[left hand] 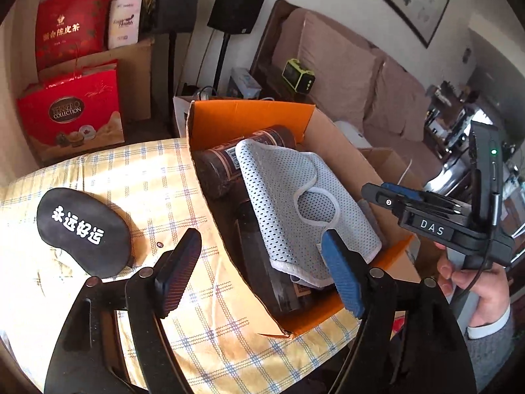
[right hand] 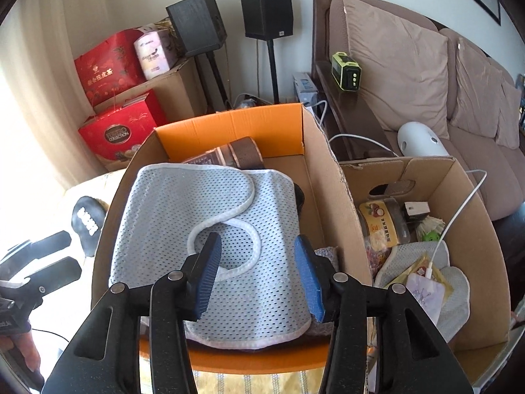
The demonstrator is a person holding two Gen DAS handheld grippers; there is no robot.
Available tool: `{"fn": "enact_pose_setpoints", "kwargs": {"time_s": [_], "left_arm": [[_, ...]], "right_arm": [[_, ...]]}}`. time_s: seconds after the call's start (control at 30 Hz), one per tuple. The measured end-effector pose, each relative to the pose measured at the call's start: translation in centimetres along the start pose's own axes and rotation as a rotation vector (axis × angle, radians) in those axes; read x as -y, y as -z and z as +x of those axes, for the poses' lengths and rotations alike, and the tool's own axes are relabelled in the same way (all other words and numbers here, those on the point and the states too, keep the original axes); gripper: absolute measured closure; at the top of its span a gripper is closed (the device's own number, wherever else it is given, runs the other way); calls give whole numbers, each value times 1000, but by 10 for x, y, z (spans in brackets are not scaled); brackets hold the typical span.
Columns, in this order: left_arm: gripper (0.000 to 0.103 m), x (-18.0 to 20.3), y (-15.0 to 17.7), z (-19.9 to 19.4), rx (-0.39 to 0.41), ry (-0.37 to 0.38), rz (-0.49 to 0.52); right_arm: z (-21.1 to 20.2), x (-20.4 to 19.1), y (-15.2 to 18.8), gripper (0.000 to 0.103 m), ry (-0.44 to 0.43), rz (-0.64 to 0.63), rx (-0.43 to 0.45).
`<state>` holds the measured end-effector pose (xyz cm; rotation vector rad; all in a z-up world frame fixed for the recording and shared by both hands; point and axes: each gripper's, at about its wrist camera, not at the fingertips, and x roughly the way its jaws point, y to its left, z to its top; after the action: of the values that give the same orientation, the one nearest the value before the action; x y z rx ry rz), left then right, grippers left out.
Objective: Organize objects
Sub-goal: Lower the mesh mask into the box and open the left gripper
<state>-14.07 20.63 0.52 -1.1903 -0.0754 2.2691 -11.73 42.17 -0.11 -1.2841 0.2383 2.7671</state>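
Observation:
An orange-lined cardboard box (left hand: pixel 249 116) (right hand: pixel 229 128) stands on the checked tablecloth (left hand: pixel 137 177). Inside lie a dark brown cylindrical tin (left hand: pixel 223 161) (right hand: pixel 229 154) and, draped on top, a light blue mesh cloth with white trim (left hand: pixel 288 203) (right hand: pixel 203 223). A black sleep mask with white characters (left hand: pixel 82 229) (right hand: pixel 87 218) lies on the cloth left of the box. My left gripper (left hand: pixel 259 269) is open and empty, straddling the box's left wall. My right gripper (right hand: pixel 257 272) (left hand: pixel 387 193) is open and empty, just above the mesh cloth.
A second cardboard box (right hand: pixel 459 229) to the right holds snack packets, a jar and a white cable. Red gift boxes (left hand: pixel 72 115), speakers on stands (right hand: pixel 265 13) and a brown sofa (right hand: pixel 410 65) stand behind.

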Motion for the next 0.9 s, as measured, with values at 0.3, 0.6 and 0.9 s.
{"fn": "enact_pose_setpoints", "kwargs": {"time_s": [0.3, 0.6, 0.9], "left_arm": [[24, -45, 3, -11, -8, -4, -107], [24, -28, 0, -4, -14, 47, -73], [37, 15, -16, 30, -80, 44, 8]], "right_arm": [[1, -21, -6, 47, 47, -31, -26], [42, 9, 5, 59, 67, 5, -167], [60, 14, 12, 64, 75, -7, -250]]}}
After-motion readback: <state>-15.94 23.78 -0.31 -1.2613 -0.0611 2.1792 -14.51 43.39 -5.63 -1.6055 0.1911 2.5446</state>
